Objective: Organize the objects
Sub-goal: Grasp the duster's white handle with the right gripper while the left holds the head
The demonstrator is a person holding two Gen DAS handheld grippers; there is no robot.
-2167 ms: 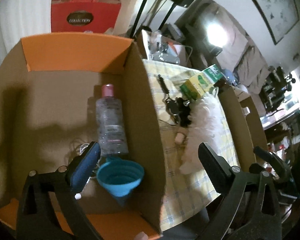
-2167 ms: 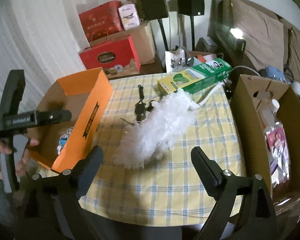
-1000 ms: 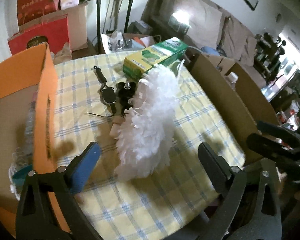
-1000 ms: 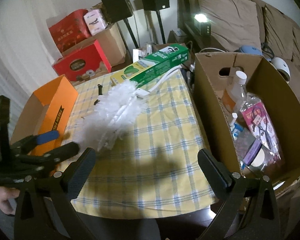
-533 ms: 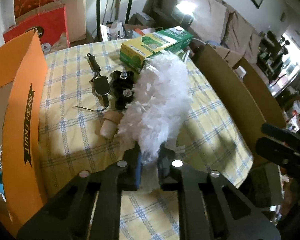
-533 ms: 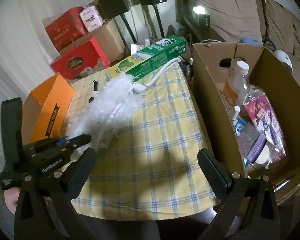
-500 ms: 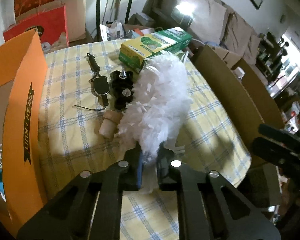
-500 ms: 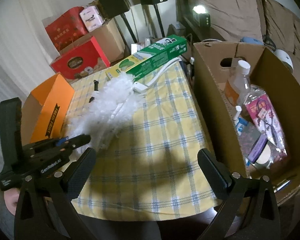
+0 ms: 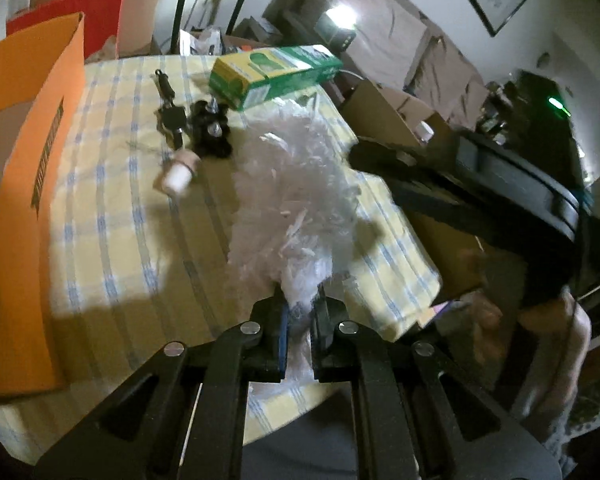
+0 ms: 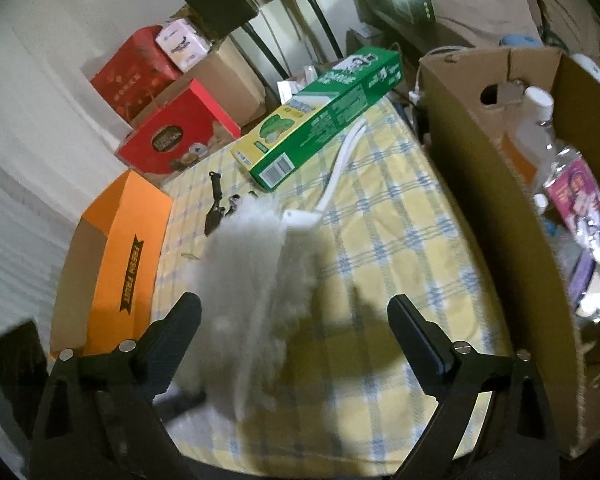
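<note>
Clearly the left gripper (image 9: 298, 334) is clenched on the fluffy tip of the white duster (image 9: 296, 196), lifted over the tabletop (image 9: 140, 240); soft and featherlight, its stiff handle (image 10: 340, 168) grips better. The right gripper (image 10: 294, 328) gapes empty. The orange box (image 10: 128, 248) reads "FRESH FRUIT".

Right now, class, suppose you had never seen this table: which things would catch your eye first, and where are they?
The fluffy white duster dominates mid-table, its near end pinched in the left gripper, while the right gripper hangs open above it. An orange box stands at the table's left edge. A green and yellow carton lies at the far side, and a brown cardboard box of bottles stands on the right.
</note>
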